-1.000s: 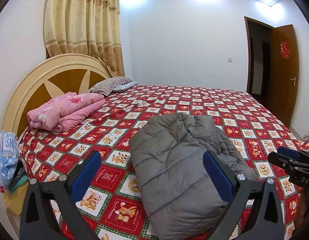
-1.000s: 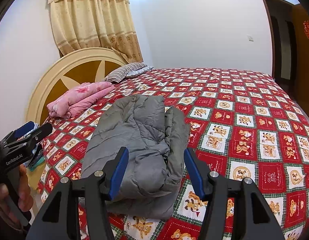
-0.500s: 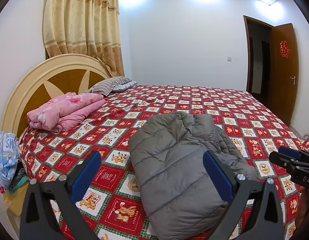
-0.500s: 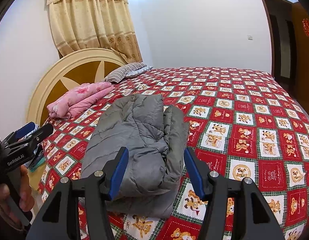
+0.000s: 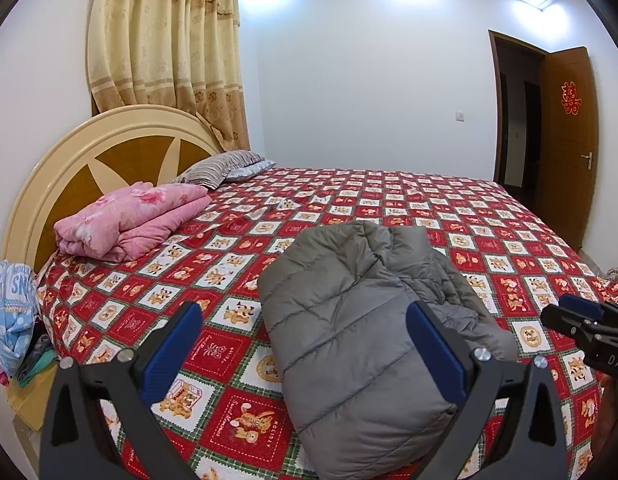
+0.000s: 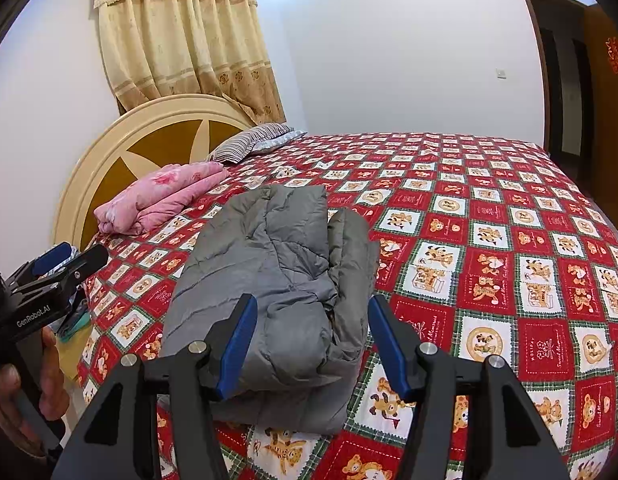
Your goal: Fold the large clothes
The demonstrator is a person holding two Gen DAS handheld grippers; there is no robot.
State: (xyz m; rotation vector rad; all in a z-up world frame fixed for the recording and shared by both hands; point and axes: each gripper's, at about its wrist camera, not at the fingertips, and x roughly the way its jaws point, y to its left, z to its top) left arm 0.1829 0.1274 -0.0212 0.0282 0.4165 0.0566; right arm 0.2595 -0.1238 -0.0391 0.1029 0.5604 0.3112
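A grey quilted jacket [image 5: 349, 320] lies folded into a thick bundle on the red patterned bedspread [image 5: 449, 216], near the bed's front edge. My left gripper [image 5: 303, 320] hovers in front of it with blue pads spread wide and nothing held. In the right wrist view the same jacket [image 6: 277, 272] sits just beyond my right gripper [image 6: 313, 308], whose jaws stand apart with no cloth pinched. Each gripper shows at the edge of the other's view: the right gripper [image 5: 577, 312] beside the jacket's right, the left gripper [image 6: 65, 260] held in a hand at the far left.
A folded pink quilt [image 5: 129, 220] and a striped pillow [image 5: 225, 164] lie by the round headboard [image 5: 69, 168]. Loose clothes [image 5: 13, 308] hang off the bed's left side. A brown door [image 5: 565, 140] stands open at the right wall.
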